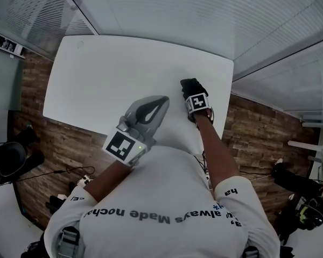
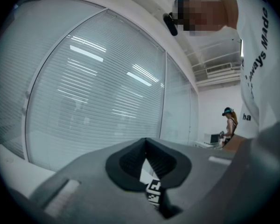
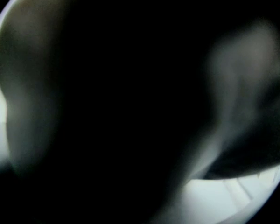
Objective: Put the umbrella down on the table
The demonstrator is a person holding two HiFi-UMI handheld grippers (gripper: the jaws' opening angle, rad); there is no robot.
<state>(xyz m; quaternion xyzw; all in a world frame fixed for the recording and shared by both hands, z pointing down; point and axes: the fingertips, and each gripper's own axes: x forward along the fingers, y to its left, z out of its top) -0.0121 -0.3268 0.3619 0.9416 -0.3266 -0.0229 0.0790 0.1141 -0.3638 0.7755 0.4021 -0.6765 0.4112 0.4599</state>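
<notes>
The umbrella (image 1: 188, 85) is a black bundle at the tip of my right gripper (image 1: 194, 92), low over the right part of the white table (image 1: 107, 79). The gripper points steeply down there, and I cannot tell whether the bundle touches the top. In the right gripper view a dark mass, the umbrella (image 3: 126, 101), fills the space between two blurred grey jaws, so the grip looks wide. My left gripper (image 1: 162, 100) is grey, held level above the table's near edge. Its jaws meet at the tips (image 2: 146, 141) with nothing between them.
Glass walls with blinds (image 1: 215, 15) run behind the table. Wood floor (image 1: 59, 138) lies on both sides, with a dark chair (image 1: 8, 160) and cables at the left. Another person (image 2: 230, 125) stands far off in the left gripper view.
</notes>
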